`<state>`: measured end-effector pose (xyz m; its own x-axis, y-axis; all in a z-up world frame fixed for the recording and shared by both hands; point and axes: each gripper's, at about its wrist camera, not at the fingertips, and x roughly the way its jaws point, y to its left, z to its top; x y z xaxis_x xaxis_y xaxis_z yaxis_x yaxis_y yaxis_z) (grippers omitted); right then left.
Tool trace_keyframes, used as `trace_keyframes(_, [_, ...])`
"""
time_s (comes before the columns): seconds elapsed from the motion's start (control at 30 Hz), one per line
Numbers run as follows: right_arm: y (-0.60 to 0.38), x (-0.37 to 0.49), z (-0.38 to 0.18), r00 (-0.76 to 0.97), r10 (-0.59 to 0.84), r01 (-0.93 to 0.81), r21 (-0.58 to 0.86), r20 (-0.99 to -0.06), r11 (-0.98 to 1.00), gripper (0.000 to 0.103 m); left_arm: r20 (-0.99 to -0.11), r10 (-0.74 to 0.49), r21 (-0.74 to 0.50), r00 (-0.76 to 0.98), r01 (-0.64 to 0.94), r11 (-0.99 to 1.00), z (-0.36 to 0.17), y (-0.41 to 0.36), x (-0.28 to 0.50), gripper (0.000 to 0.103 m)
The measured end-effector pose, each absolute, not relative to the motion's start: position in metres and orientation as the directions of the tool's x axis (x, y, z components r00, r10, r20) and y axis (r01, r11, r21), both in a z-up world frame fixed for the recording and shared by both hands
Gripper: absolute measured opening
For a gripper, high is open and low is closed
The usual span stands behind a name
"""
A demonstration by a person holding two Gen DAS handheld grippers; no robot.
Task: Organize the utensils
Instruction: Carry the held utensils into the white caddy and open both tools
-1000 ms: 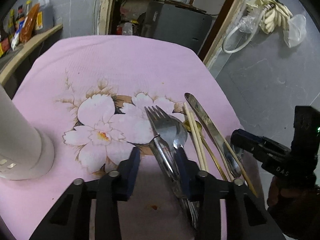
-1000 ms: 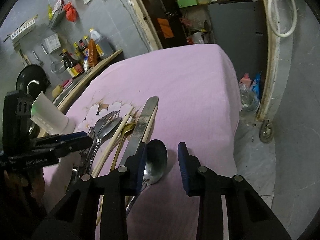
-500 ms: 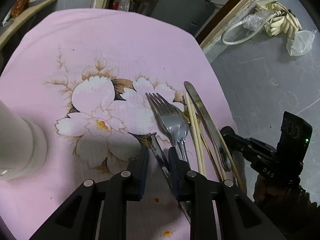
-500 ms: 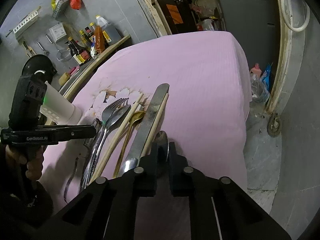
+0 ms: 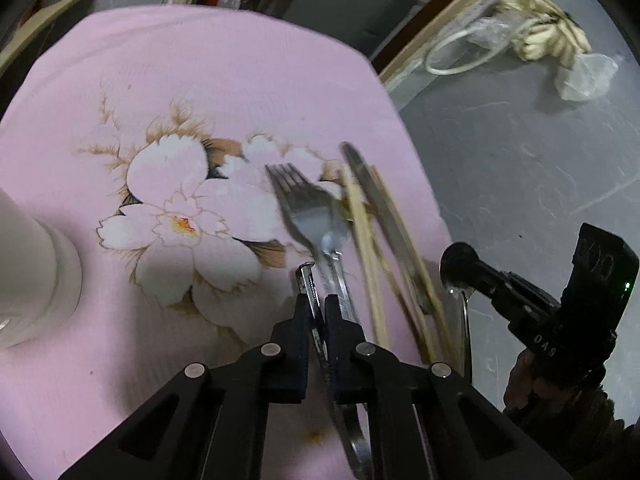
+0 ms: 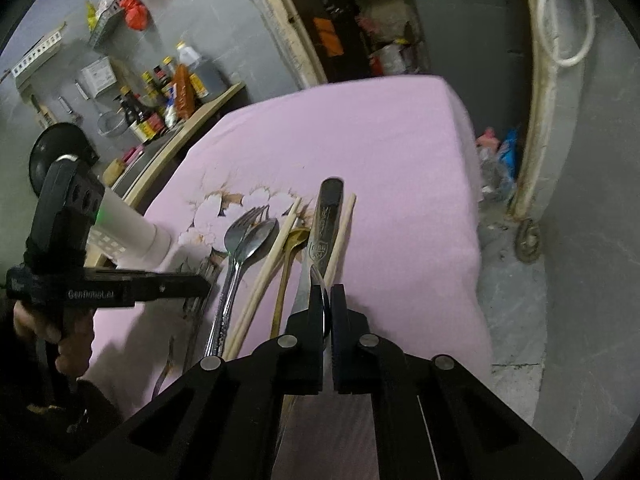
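Utensils (image 5: pixel 340 216) in a loose row on the pink flower-printed table (image 5: pixel 240 80), handles toward the fingers.

Left wrist view: left gripper (image 5: pixel 318 300) clamped, fingers together on a thin flat steel handle (image 5: pixel 306 276) whose end pokes out just past the fingertips; kind of utensil not clear. Just ahead of the fingers, a steel fork (image 5: pixel 300 200) lying on a steel spoon (image 5: pixel 334 238). To the right of them, pale wooden chopsticks (image 5: pixel 362 232) and a long steel table knife (image 5: pixel 384 208). Far left of the fingers, a tall white cylindrical holder (image 5: pixel 24 272) standing upright.

Right wrist view: right gripper (image 6: pixel 326 292) shut on the bowl of a large steel spoon (image 6: pixel 320 300), held edge-on between the fingers. Directly ahead, the knife (image 6: pixel 326 220) flanked by chopsticks (image 6: pixel 276 248), with a small gold-coloured spoon (image 6: pixel 294 240) between. Holder (image 6: pixel 132 228) far to the left, beyond the other gripper.

Step in hand, by the look of it: pickup, one piece gripped on each side, neither yet carried off. Next: lift clear without dragging neighbours, swing to the holder, tip upright and drop in. Likely trouble: thin smooth steel pivoting in the pinch.
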<state>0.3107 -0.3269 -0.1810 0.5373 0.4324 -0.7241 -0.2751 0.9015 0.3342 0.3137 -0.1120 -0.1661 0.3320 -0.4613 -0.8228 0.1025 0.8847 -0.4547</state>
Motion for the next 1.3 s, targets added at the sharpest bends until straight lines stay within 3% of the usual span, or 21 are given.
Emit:
trace_keyframes(0.4, [-0.308,0.227,-0.105,0.789,0.247,-0.121,0.251,-0.562,0.960,0.003,-0.662,-0.499,-0.385,0.559,0.318,0.866,-0.103,-0.097,0.252,0.003])
trace_keyframes(0.8, [-0.226,0.205,-0.031,0.885,0.263,-0.187,0.223,-0.384,0.957,0.003,-0.488,-0.481,-0.359,0.729,0.335,0.871,-0.030,-0.007,0.203,0.003])
trace_keyframes(1.07, [-0.147,0.230,0.023,0.930,0.302,-0.272,0.162,-0.211,0.949,0.003,-0.363,-0.353,-0.325,0.862,0.239,0.915,0.022,0.074,0.188,0.003])
trace_keyframes(1.3, [-0.086,0.265,0.044,0.933,0.344,-0.335,0.092,-0.106,0.938,0.003,-0.282,-0.121,-0.293,0.952,0.035,0.955,0.033,0.143,0.196,0.003])
